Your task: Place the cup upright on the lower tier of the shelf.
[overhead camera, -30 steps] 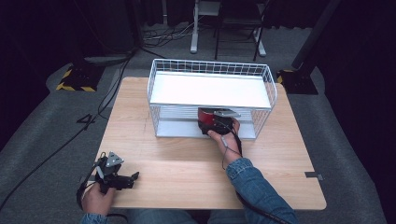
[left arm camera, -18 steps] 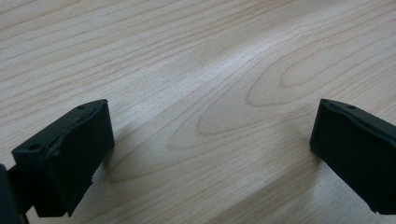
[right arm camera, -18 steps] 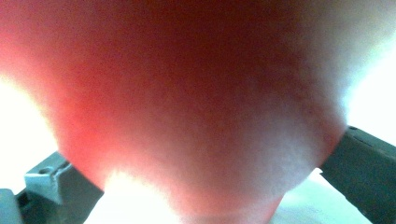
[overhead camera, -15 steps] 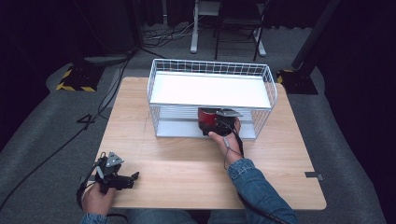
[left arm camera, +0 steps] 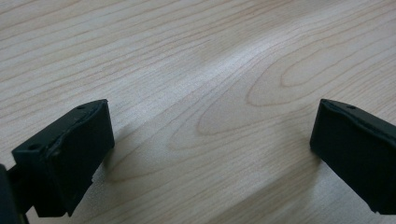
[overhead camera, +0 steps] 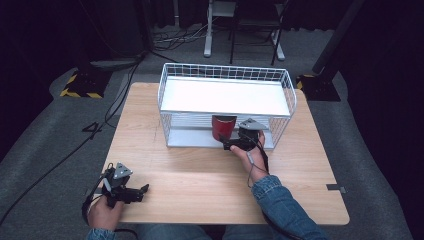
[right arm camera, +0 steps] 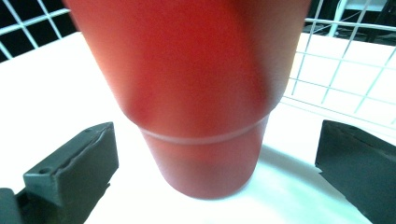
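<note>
Left gripper [overhead camera: 131,191] rested jaws apart near the counter [overhead camera: 200,170] front-left edge, bare wood ahead | red cup [overhead camera: 223,128] stood upright on the wire rack [overhead camera: 225,95] lower shelf | right gripper [overhead camera: 231,145] had just opened, released the cup and backed off slightly; cup between its parted jaws, untouched.

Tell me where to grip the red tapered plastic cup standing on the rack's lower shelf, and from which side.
Grip the red tapered plastic cup around its narrower lower body, coming level from the white wire rack's open front. It stands upright, and the upper shelf blocks any approach from above. The right gripper already faces it, jaws open.
</note>
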